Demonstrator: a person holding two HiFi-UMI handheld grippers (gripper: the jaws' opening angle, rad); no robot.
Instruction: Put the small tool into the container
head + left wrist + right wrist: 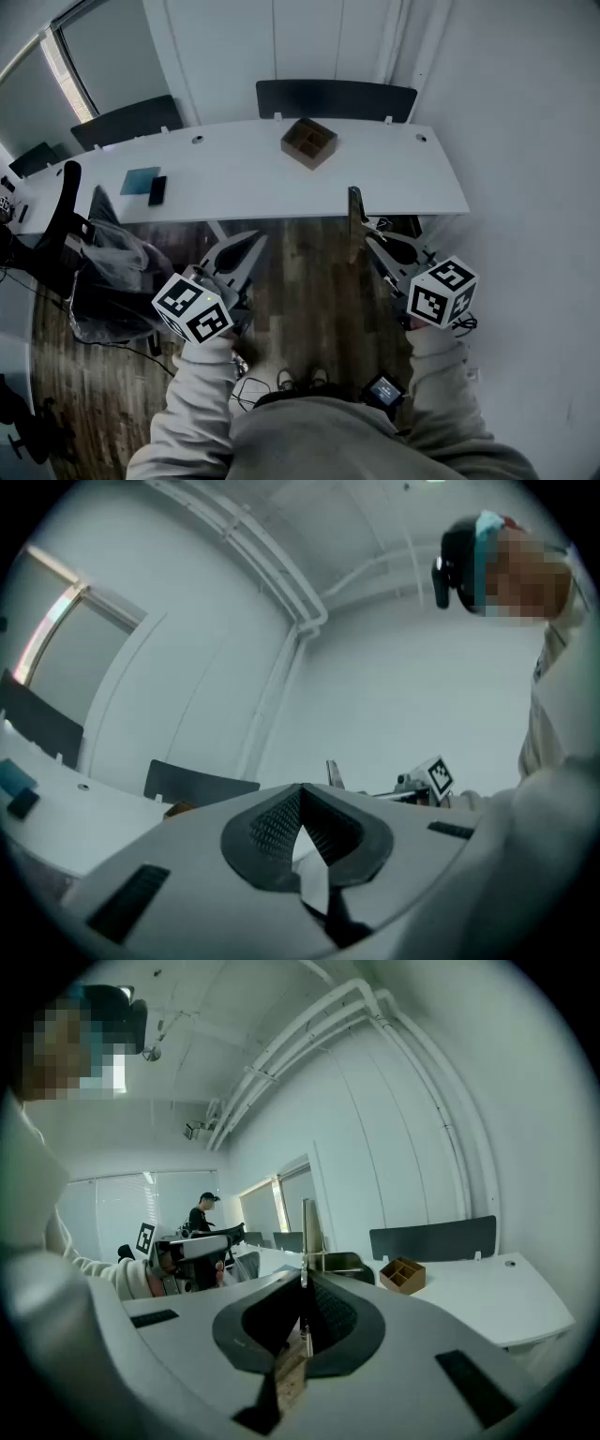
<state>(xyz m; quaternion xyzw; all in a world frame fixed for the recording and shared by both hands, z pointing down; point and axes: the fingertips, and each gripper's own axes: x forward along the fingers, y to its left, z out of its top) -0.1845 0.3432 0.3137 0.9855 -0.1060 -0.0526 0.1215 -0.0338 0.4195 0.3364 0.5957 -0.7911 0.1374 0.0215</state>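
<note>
Much bare table point(403, 173) (container point(309, 142) near far edge).

It was an office. A long white table point(234, 173) had dark screens point(336, 98) behind, a chair point(66, 211) beside.

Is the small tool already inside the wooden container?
No, the small tool stands clamped in the right gripper, away from the wooden container.

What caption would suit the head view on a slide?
Right gripper clamps the small tool, left gripper empty, facing the white desk that bears the wooden container.
</note>
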